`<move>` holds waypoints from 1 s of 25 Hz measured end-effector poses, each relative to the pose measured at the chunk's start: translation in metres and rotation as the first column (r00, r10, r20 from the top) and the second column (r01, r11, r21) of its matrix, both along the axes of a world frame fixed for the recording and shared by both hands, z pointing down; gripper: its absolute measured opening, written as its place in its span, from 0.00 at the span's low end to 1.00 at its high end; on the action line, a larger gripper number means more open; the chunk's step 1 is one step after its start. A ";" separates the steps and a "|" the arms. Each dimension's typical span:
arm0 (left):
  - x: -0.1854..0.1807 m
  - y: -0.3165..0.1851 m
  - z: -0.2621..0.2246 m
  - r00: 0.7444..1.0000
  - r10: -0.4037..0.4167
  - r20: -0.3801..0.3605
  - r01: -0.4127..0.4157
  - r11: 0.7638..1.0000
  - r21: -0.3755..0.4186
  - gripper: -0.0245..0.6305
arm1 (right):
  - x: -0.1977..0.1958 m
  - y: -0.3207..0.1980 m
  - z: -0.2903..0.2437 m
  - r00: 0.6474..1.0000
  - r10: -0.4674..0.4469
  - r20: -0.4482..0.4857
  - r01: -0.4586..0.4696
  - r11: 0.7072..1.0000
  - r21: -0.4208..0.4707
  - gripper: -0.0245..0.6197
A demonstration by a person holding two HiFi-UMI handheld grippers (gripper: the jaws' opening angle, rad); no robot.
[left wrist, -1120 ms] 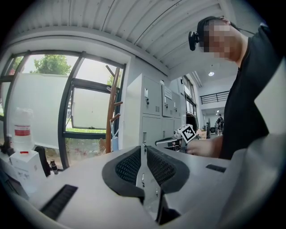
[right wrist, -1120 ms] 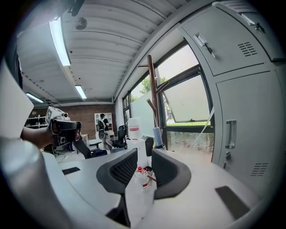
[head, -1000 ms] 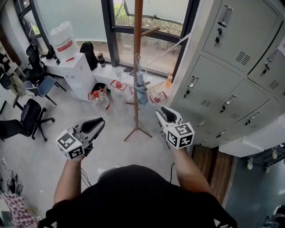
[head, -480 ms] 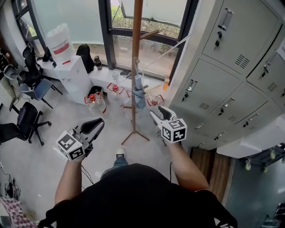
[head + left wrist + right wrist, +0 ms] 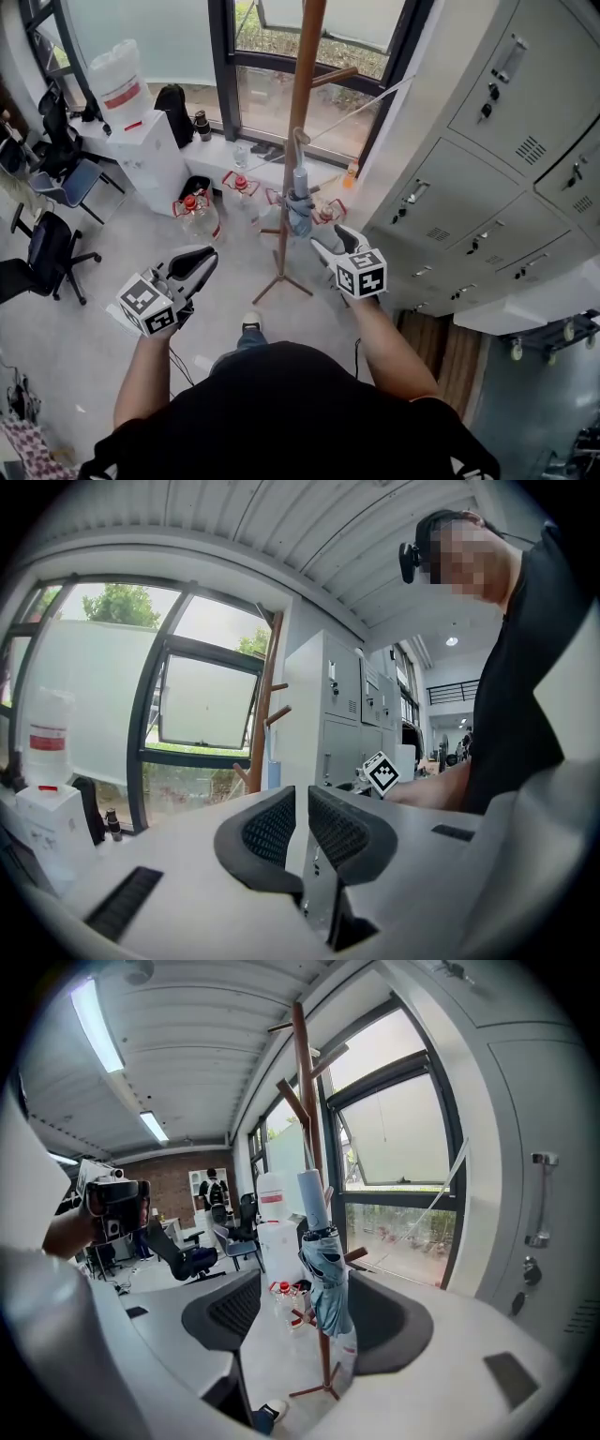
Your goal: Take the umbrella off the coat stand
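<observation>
Grey floor (image 5: 94,319), window (image 5: 272,37) far, lockers (image 5: 487,187) right. The coat stand (image 5: 292,141) top is cut off; a folded umbrella (image 5: 300,202) hangs on it. Left gripper (image 5: 197,264) jaws are together. Right gripper (image 5: 333,242) jaws have just been opening and are spread, nothing between, umbrella beyond.

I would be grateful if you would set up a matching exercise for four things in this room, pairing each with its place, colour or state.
Things:
1. umbrella
2. coat stand
3. lockers
4. water jug

Descriptions:
A. sits on top of the white dispenser
B. brown wood, standing before the window
C. folded, light blue, hanging up
D. grey, along the right of the head view

Pairs: 1-C, 2-B, 3-D, 4-A
</observation>
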State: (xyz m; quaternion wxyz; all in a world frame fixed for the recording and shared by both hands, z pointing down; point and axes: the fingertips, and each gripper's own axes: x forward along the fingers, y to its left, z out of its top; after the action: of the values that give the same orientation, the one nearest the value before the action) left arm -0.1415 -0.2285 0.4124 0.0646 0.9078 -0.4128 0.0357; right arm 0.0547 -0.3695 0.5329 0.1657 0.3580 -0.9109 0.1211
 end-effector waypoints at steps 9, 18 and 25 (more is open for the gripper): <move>-0.024 -0.056 0.031 1.000 0.025 -0.004 -0.025 0.998 -0.054 0.13 | -0.025 -0.054 0.037 0.999 0.006 -0.033 -0.008 0.998 -0.060 0.54; -0.051 -0.108 0.045 1.000 0.005 -0.017 -0.007 0.996 -0.094 0.13 | -0.048 -0.093 0.071 0.997 -0.007 -0.072 0.000 0.995 -0.102 0.60; -0.067 -0.142 0.047 1.000 -0.008 -0.020 0.006 0.994 -0.109 0.13 | -0.062 -0.120 0.093 0.996 -0.011 -0.091 0.000 0.993 -0.119 0.62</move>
State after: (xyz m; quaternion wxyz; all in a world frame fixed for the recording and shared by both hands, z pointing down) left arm -0.2090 -0.3702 0.4591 0.1183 0.9018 -0.4128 0.0487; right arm -0.0078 -0.4897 0.6261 0.2286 0.3503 -0.8944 0.1584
